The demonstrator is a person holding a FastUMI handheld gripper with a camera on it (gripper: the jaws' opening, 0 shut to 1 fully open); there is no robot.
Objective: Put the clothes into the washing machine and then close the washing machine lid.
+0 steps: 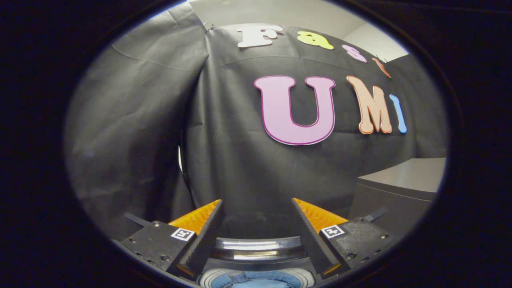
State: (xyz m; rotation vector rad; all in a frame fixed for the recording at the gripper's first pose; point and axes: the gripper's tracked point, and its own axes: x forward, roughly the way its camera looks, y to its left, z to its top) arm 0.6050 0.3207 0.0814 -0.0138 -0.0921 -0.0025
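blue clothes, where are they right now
In the gripper view the blue clothes lie low between the open gripper fingers, inside a round white rim, just below a shiny curved band.

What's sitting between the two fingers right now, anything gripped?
Nothing gripped. In the gripper view the hand-held gripper is open; between its fingers show the washing machine's curved rim and blue clothes inside it, with the booth's black cloth wall beyond.

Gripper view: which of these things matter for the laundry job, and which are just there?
Part of the job:
- round chrome-rimmed washing machine opening, between the fingers
- blue clothes inside it
- gripper, fingers apart, gripping nothing

Just there:
- black cloth booth wall beyond the fingers
- grey box-shaped cabinet beside the wall
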